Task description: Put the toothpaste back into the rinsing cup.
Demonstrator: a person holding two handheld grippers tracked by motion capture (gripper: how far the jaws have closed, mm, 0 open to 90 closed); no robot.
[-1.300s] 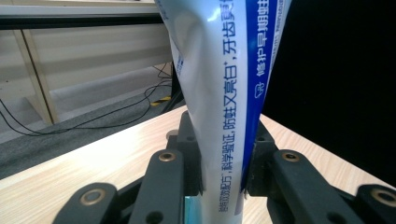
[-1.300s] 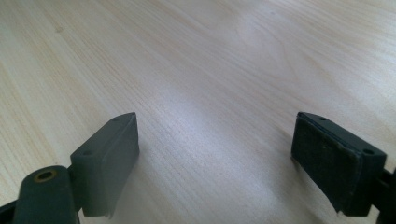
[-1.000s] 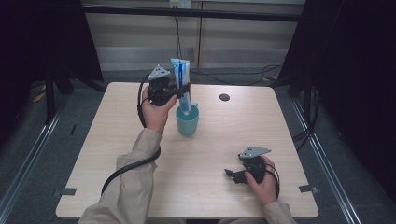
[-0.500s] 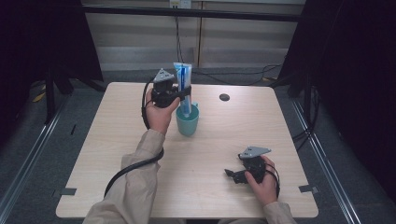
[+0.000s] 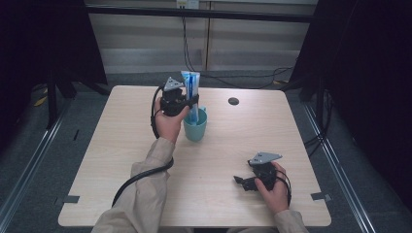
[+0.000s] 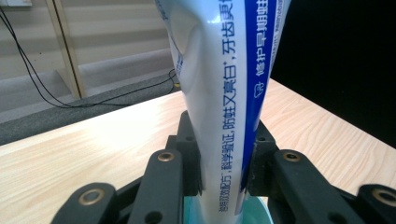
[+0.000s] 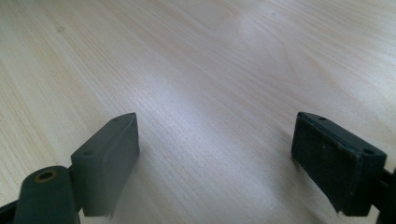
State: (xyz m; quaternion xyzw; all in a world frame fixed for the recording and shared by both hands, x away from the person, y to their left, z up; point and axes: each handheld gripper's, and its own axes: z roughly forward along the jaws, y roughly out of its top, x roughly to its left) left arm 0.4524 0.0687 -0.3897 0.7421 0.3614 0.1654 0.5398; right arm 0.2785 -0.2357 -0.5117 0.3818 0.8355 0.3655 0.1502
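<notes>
The left gripper point(image 5: 190, 103) is clamped on a toothpaste tube point(image 5: 191, 92), which is held upright with its lower end inside a teal cup point(image 5: 195, 129). In the left gripper view, the tube point(image 6: 219, 93) is pinched between the two black jaws, and the cup's rim point(image 6: 254, 215) is seen just below them. The cup is stood on the desk point(image 5: 121, 145) at about 11 o'clock from its middle. The right gripper point(image 5: 240, 180) is rested low over the desk at 5 o'clock, well apart from the cup, its jaws held wide apart with nothing between them. A small dark round disc point(image 5: 233, 101) is seen at 1 o'clock near the far edge.
</notes>
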